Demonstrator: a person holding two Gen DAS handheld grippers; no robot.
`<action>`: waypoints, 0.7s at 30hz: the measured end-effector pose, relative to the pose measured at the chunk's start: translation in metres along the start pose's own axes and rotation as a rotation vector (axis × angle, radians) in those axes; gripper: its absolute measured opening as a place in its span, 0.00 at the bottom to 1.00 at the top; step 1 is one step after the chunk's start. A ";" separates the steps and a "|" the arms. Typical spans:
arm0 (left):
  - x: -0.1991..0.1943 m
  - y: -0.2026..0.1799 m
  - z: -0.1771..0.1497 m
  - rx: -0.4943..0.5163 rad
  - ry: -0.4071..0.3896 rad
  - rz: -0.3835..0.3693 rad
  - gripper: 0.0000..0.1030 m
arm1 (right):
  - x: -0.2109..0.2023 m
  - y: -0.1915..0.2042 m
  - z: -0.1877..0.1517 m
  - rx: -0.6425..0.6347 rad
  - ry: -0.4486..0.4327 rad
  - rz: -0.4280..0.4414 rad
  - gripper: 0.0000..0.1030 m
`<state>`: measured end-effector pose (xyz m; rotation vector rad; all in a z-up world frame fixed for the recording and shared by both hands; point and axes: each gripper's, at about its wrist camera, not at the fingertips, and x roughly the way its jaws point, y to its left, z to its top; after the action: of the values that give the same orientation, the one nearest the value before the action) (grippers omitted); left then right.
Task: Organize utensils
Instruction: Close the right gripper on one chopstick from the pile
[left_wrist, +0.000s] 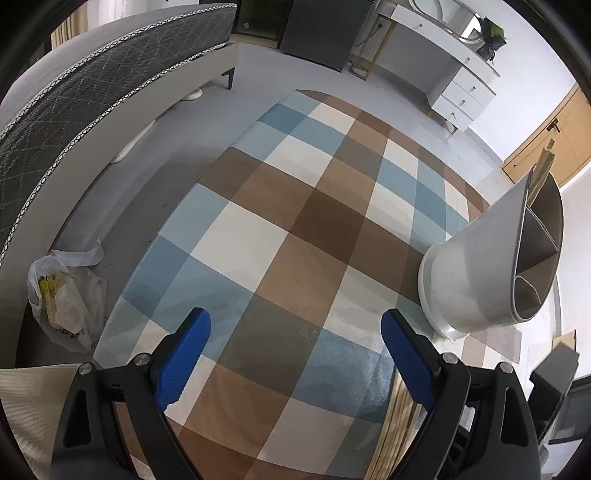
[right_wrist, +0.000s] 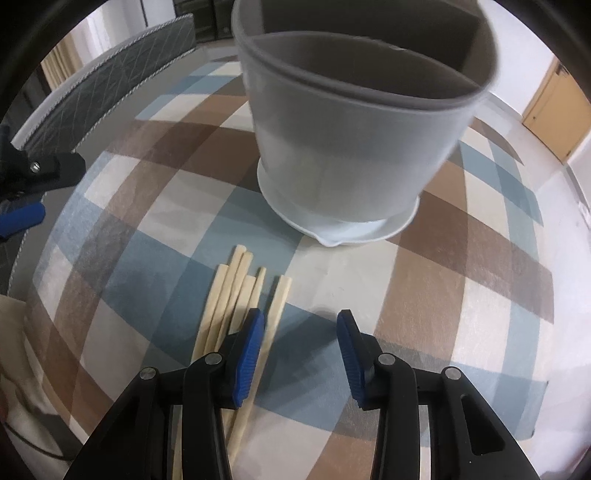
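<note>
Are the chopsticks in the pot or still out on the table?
Out. The chopsticks lie flat on the checked tablecloth, in front of the grey utensil holder.

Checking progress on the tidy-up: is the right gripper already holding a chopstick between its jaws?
No: the right gripper has only cloth between its jaws; the chopsticks lie by its left jaw.

Wooden chopsticks (right_wrist: 236, 295) beside upright holder (right_wrist: 347, 147)
</note>
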<state>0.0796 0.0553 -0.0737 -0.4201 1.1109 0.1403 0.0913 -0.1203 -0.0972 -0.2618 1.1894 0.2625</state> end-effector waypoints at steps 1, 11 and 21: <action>0.000 0.000 0.000 0.003 -0.001 -0.003 0.88 | 0.001 0.002 0.003 -0.011 -0.003 -0.006 0.37; -0.005 -0.004 -0.001 0.029 -0.008 -0.016 0.88 | 0.006 0.011 0.022 -0.033 -0.040 0.059 0.06; -0.010 -0.021 -0.016 0.136 -0.028 -0.035 0.88 | -0.049 -0.039 -0.009 0.172 -0.176 0.202 0.06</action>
<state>0.0681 0.0304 -0.0651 -0.3149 1.0782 0.0387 0.0794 -0.1625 -0.0516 0.0318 1.0575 0.3502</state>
